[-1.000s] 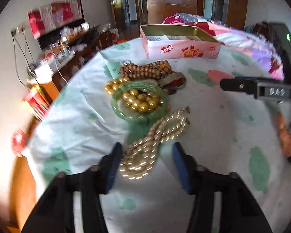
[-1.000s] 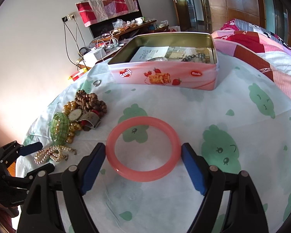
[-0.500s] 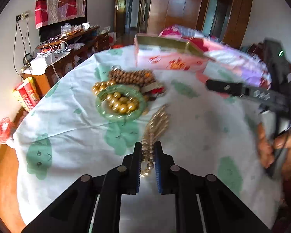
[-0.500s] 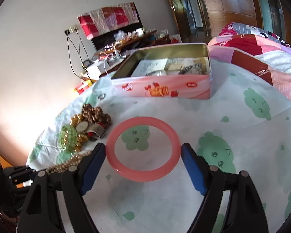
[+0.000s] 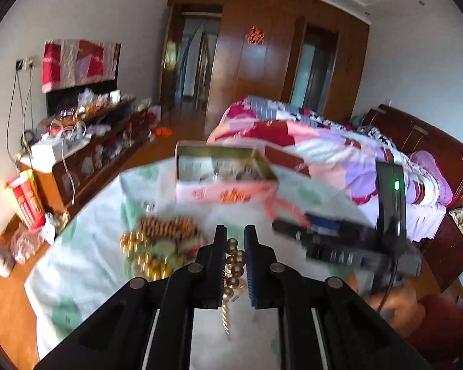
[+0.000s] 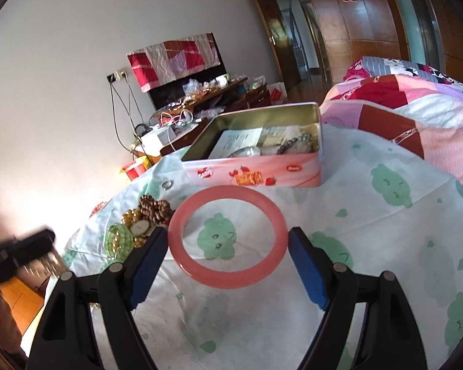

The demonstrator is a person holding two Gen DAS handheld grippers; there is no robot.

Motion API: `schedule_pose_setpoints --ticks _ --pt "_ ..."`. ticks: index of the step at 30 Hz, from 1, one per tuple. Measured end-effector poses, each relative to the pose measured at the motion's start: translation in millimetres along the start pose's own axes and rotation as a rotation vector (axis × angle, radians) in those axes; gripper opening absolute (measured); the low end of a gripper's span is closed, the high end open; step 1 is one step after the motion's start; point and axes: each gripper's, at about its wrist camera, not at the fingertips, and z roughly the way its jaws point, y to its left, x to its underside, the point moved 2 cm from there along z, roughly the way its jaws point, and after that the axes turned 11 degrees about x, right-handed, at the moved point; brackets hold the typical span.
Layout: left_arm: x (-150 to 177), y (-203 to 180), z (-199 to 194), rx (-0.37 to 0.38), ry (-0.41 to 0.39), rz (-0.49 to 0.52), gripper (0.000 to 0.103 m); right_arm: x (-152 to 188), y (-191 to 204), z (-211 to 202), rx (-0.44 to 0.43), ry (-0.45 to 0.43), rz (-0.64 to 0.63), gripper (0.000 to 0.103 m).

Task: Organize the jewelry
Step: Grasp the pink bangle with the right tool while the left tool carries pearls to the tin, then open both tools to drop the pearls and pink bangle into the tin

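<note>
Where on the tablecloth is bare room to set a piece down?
Free: the tablecloth right of the pink bangle, below the pink tin. Crowded: the left part, where wooden beads, gold beads and the green bangle lie heaped.

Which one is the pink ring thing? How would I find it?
Look for the pink biscuit tin standing open on the cloth with green bears. Just in front of it is the pink bangle, between the right gripper's blue pads. It is one smooth, plain hoop, while the heap of jewelry to its left is mostly beads.
</note>
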Motion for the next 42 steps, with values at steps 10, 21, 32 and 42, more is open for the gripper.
schedule_pose_setpoints --ticks 10,21,32,42 --pt "-71.3 6.1 42.3 0.019 -0.118 0.028 0.011 -46.9 -8.9 -7.7 0.039 -0.069 -0.013 0.082" --pt "-110.7 47.3 128.8 -0.046 -0.183 -0.053 0.011 -107.8 -29.0 70.0 0.14 -0.074 0.016 0.082" --pt "-66.5 87.3 192.6 -0.174 -0.022 -0.13 0.012 -99.7 -24.5 117.7 0.192 -0.015 -0.048 0.083" --pt "-72.5 86.2 180.4 -0.188 -0.107 -0.2 0.073 -96.2 -25.1 94.9 0.217 -0.124 -0.03 0.095"
